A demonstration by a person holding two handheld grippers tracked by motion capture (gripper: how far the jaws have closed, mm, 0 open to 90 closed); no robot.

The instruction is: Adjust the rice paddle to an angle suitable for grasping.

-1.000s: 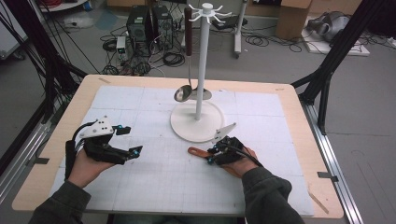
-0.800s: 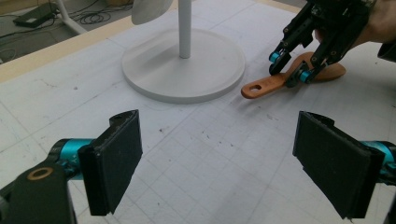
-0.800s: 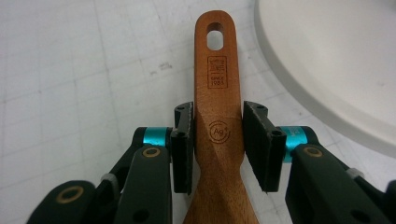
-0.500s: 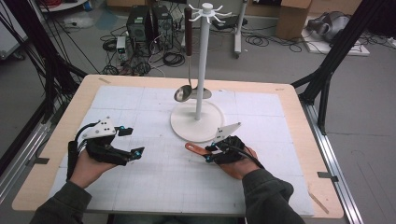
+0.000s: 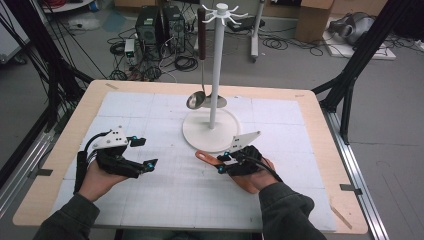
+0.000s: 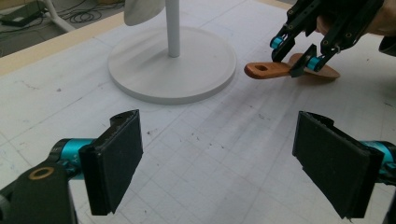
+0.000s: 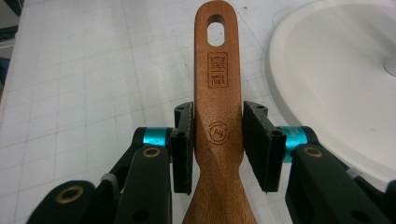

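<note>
A brown wooden spatula with a hole at its handle end lies low over the white mat, just in front of the stand's round base. My right gripper is shut on its handle, one pad pressing each side. The handle tip points left in the high view, and the right gripper sits behind it in a hand. My left gripper rests at the left of the mat, jaws wide open with nothing between them. From there I see the spatula and the right gripper farther off.
A white hook stand rises from the base at the mat's middle. A metal ladle hangs from one of its hooks, bowl near the base. The wooden table edge frames the mat; cables and boxes lie on the floor beyond.
</note>
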